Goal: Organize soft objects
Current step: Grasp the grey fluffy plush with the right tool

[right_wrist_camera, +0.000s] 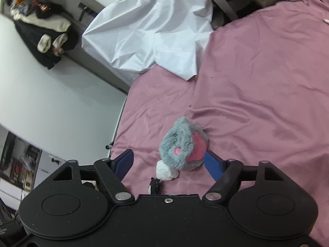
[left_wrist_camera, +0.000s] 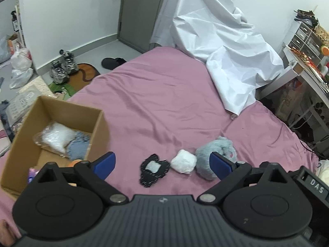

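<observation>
On the pink bed sheet lie a grey furry plush, a white fluffy ball and a black patch with a white centre. My left gripper is open and empty above them. A cardboard box at the left holds a white bagged item, a blue fabric piece and other soft things. In the right wrist view the grey and pink plush, the white ball and the black patch lie between the fingers of my open right gripper.
A crumpled white sheet covers the far side of the bed. Shoes and bags sit on the floor at the left. A cluttered desk stands at the right. The bed edge meets a white wall at the left.
</observation>
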A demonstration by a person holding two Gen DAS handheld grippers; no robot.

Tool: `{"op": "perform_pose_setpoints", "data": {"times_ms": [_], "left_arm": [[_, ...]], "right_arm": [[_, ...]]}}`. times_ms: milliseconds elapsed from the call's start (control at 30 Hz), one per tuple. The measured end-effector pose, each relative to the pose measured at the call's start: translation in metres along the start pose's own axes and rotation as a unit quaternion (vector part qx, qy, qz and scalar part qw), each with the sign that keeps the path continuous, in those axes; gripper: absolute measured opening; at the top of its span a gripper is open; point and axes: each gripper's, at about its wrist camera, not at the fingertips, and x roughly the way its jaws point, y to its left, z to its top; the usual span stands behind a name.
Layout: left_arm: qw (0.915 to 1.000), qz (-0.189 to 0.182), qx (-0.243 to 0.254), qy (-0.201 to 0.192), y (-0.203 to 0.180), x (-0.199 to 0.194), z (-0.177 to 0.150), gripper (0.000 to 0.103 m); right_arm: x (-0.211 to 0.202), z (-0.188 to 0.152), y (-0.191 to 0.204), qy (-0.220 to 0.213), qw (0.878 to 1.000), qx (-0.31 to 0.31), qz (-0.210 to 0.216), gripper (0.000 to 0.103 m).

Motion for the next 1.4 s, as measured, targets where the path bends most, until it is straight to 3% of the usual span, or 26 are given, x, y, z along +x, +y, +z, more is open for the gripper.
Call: {"op": "perform_pose_setpoints", "data": {"times_ms": [400, 533, 800, 1000, 1200, 1267, 1333, 1400], "left_arm": [[0.9981, -0.041, -0.005, 0.046, -0.015, 0.052, 0.004, 0.073], [0.9964, -0.059, -0.008, 0.061, -0.021, 0.072, 0.005, 0.071], [0.9938, -0.071, -0.009, 0.085, -0.036, 0.107, 0.008, 0.060], [0.9912, -0.075, -0.011, 0.109, -0.042, 0.131, 0.009, 0.052], [0.9913, -0.071, -0.012, 0.110, -0.046, 0.143, 0.008, 0.048], [0.9902, -0.077, -0.015, 0.115, -0.047, 0.145, 0.009, 0.040], [0.9881, -0.091, -0.021, 0.122, -0.048, 0.146, 0.009, 0.026], [0.9886, -0.090, -0.017, 0.119, -0.051, 0.144, 0.009, 0.024]], "right_arm": [[0.028, 0.009, -0.019, 0.008, 0.999, 0.046, -0.025, 0.055], [0.039, 0.010, -0.021, 0.017, 0.998, 0.052, -0.029, 0.051], [0.058, 0.013, -0.033, 0.031, 0.996, 0.079, -0.031, 0.044], [0.076, 0.013, -0.037, 0.050, 0.994, 0.090, -0.028, 0.033], [0.090, 0.011, -0.039, 0.060, 0.994, 0.092, -0.027, 0.028], [0.092, 0.012, -0.039, 0.060, 0.994, 0.090, -0.025, 0.025], [0.091, 0.011, -0.039, 0.058, 0.994, 0.088, -0.026, 0.020], [0.089, 0.011, -0.038, 0.056, 0.995, 0.081, -0.026, 0.017]]}}
